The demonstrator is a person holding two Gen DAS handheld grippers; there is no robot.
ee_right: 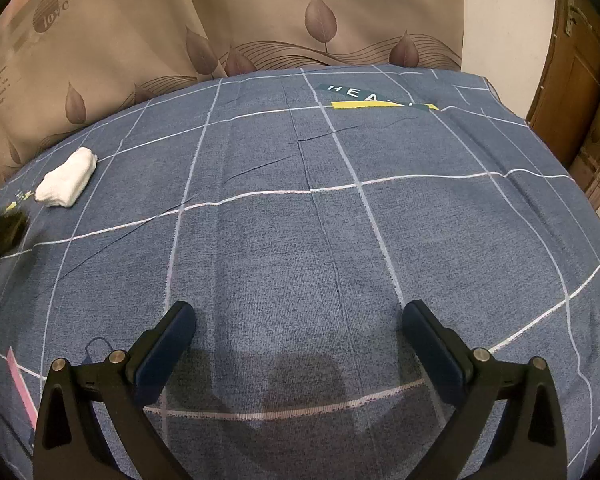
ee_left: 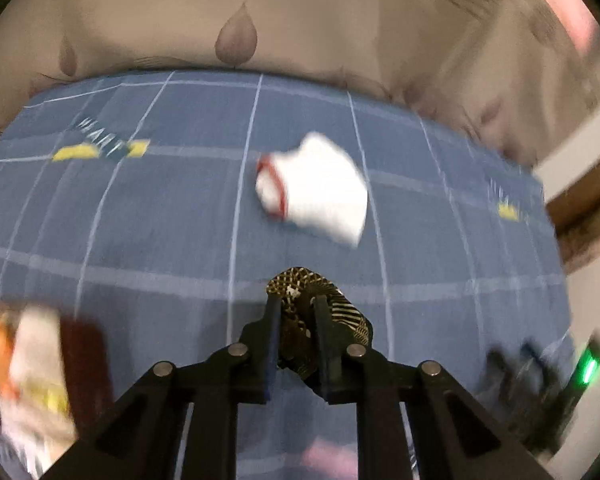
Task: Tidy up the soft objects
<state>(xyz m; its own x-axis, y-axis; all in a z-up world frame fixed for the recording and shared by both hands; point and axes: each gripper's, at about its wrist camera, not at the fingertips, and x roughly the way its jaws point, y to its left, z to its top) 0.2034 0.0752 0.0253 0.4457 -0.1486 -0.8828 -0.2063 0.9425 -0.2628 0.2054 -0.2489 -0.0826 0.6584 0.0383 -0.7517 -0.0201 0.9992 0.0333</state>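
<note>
A: Blue bedsheet [ee_right: 284, 216] with white grid lines covers the whole surface, and a beige curtain [ee_right: 260, 12] with leaf prints hangs behind it. What does the left gripper [ee_left: 296, 316] hold?

B: Its two fingers are closed tight on a black sock with a gold net pattern [ee_left: 320, 320]. The sock sits between the pads and sticks out past the tips.

A: And the white sock [ee_left: 316, 192]?

B: In the left wrist view it lies on the sheet at about 12 o'clock from the fingertips, apart from them. It is folded and has a red ring at the cuff. The picture is blurred there.

A: How is the right gripper [ee_right: 300, 320]?

B: Its fingers are spread wide and hold nothing; only the sheet is between them. In its view the white sock is far at 10 o'clock, near the edge of the bed.

A: Something colourful is at 8 o'clock in the left view.

B: Yes, a pile of cloth things [ee_left: 28, 368], too blurred to tell what they are.
</note>
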